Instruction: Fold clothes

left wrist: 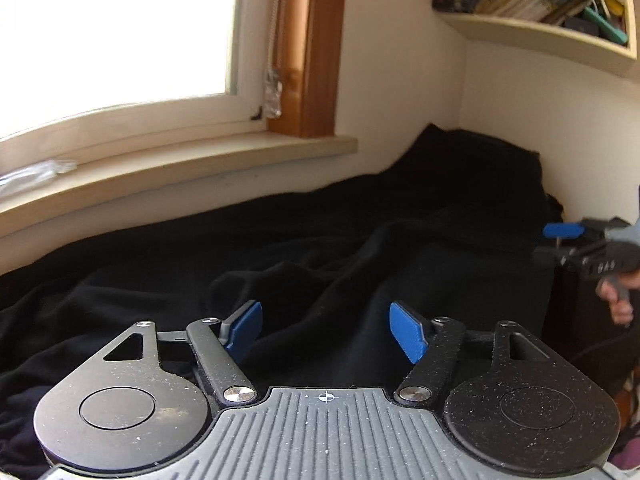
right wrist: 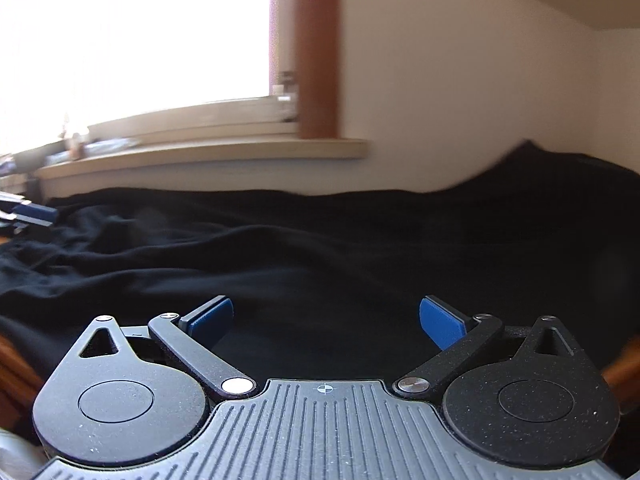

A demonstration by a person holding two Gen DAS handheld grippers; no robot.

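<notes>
A black garment lies rumpled across a surface below a window, one end bunched up against the wall corner. My left gripper hovers over its near part, open, blue pads apart with nothing between them. In the right wrist view the same black garment spreads wide, and my right gripper hangs above it, open and empty. The right gripper also shows at the far right of the left wrist view, held by a hand. The left gripper's blue pad peeks in at the left edge of the right wrist view.
A pale wooden windowsill runs behind the garment, with a brown window frame beside it. A wall shelf packed with books hangs at the upper right. White walls meet in a corner behind the bunched cloth.
</notes>
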